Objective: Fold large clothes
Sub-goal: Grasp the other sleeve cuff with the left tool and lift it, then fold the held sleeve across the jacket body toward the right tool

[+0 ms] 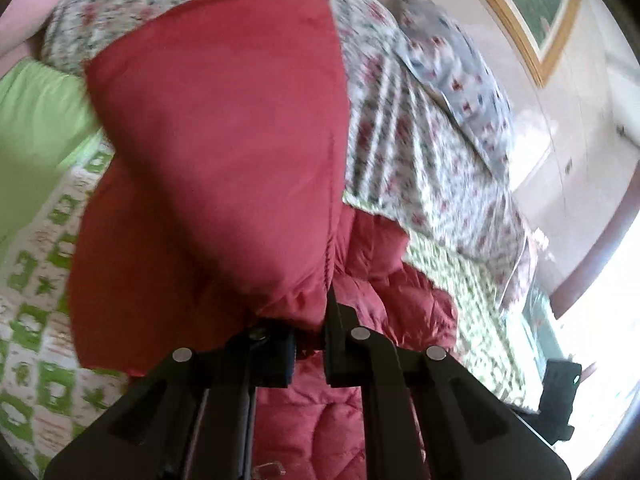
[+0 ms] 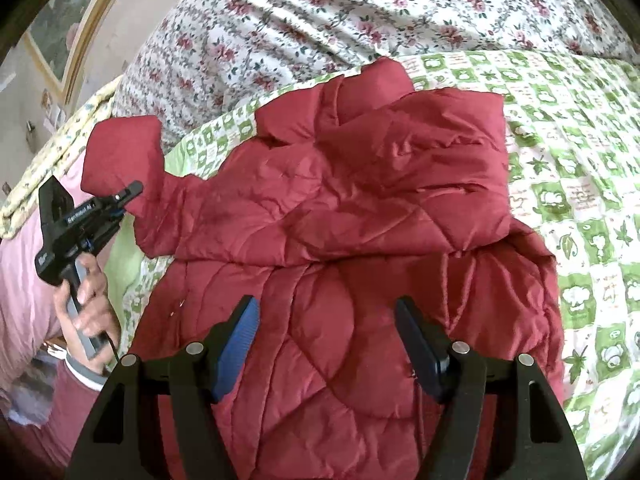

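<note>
A red quilted jacket (image 2: 360, 208) lies spread on the bed, with one sleeve folded across its body. In the left wrist view my left gripper (image 1: 310, 320) is shut on the cuff end of the other sleeve (image 1: 216, 140), which hangs lifted and fills the middle of the frame. From the right wrist view that left gripper (image 2: 132, 191) is at the far left, holding the sleeve (image 2: 124, 152) off the bed in a person's hand (image 2: 88, 304). My right gripper (image 2: 328, 320) hovers open over the jacket's lower body with nothing between its blue pads (image 2: 240, 344).
The jacket rests on a green-and-white patterned sheet (image 2: 580, 200). A floral duvet (image 2: 320, 12) is bunched behind it. A plain green pillow (image 1: 36, 132) lies at the left, and a framed picture (image 1: 540, 12) hangs on the wall.
</note>
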`<state>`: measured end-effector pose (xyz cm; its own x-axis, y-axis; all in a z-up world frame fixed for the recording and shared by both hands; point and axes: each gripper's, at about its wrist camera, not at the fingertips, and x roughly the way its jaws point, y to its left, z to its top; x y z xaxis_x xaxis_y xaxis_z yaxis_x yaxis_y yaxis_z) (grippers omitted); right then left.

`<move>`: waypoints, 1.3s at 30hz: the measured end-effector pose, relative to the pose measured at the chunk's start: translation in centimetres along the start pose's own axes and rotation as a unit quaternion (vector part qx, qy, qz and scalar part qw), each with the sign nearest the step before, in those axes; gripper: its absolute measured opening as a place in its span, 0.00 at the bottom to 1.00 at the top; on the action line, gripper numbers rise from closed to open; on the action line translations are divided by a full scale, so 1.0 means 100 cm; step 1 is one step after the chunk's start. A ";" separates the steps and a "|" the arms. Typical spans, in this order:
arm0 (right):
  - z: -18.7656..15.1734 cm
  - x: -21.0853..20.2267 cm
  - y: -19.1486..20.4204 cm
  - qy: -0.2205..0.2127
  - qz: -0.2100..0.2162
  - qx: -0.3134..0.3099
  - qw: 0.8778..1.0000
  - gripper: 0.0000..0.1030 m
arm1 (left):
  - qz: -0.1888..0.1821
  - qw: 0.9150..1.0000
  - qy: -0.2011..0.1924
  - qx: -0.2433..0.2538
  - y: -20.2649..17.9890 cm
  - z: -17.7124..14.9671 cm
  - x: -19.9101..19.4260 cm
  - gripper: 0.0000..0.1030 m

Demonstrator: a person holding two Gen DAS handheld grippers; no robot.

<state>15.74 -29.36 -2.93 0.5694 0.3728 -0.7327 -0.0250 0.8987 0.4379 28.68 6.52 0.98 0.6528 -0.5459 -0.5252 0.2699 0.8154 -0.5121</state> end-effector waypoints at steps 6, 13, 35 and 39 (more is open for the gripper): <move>0.008 -0.005 -0.015 -0.015 0.008 0.023 1.000 0.70 | -0.004 0.999 0.031 0.043 -0.040 -0.018 0.029 0.07; 0.020 -0.007 -0.036 -0.031 0.024 0.057 0.998 0.70 | -0.008 0.994 0.063 0.083 -0.079 -0.039 0.066 0.07; 0.083 0.041 -0.087 -0.034 0.141 0.189 0.971 0.79 | 0.064 0.962 0.121 0.237 -0.152 -0.111 0.131 0.07; 0.088 0.058 -0.079 -0.019 0.130 0.171 0.977 0.52 | 0.062 0.961 0.126 0.239 -0.152 -0.111 0.133 0.07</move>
<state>26.51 -36.29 -6.08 0.6099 0.5636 -0.5571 0.0995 0.6429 0.7595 25.35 -15.28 -5.76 0.5243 -0.4190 -0.7413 0.5347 0.8395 -0.0964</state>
